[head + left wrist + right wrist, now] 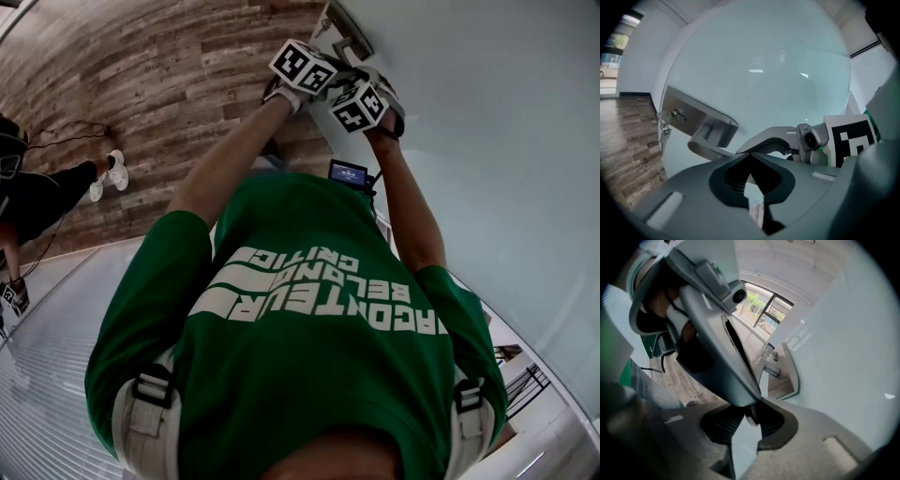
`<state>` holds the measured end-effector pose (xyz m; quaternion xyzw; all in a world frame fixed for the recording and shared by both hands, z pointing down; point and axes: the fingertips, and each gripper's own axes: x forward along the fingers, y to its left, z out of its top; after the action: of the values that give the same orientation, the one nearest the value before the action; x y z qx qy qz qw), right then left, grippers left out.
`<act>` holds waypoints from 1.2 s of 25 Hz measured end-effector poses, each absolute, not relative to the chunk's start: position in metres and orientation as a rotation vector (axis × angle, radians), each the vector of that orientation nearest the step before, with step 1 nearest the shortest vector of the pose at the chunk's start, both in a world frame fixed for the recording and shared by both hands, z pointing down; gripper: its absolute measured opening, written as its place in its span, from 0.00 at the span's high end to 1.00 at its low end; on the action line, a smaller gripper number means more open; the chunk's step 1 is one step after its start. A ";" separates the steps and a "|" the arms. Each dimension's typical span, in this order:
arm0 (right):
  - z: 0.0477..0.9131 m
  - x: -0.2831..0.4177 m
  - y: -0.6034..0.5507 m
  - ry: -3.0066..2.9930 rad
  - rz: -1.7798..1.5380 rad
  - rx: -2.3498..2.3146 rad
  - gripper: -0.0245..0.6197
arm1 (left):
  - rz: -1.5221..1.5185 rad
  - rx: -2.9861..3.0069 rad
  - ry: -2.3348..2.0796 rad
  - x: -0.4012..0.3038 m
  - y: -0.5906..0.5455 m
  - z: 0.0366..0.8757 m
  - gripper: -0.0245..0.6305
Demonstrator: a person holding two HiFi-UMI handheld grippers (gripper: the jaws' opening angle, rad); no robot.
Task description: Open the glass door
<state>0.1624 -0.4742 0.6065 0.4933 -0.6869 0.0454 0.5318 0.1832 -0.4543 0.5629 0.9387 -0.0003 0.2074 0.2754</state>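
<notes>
Two grippers crowd one lever handle (705, 146): the left gripper (750, 157), jaws drawn almost together with nothing clamped, has its tips at the lever's free end, and the right gripper (751, 416), likewise nearly closed and empty, noses against its side. Beyond them the lever joins a metal plate (693, 112), keys (663, 132) hanging from its lock, on the pale glass door (778, 70).

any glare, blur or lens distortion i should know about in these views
Head view: dim overall, with a wide-angle warp that curves the wood floor. Left gripper view: ceiling lights glint on the frosted glass door, which bulges like a dome; the handle is sharp. Right gripper view: the window is bright, and the left side is dark and blurred.
</notes>
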 end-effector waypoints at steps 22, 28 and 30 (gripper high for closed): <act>0.612 0.201 -0.511 -1.621 0.188 1.210 0.86 | 0.554 2.546 0.159 0.219 -0.488 0.566 0.94; 0.616 0.233 -0.525 -1.607 0.217 1.242 0.86 | 0.561 2.552 0.135 0.250 -0.505 0.569 0.94; 0.617 0.246 -0.530 -1.600 0.228 1.255 0.86 | 0.576 2.553 0.137 0.263 -0.511 0.570 0.94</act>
<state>0.2461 -0.5304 0.6169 0.5235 -0.6677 0.0951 0.5206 0.2633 -0.5111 0.5697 0.9413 0.0505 0.2124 0.2577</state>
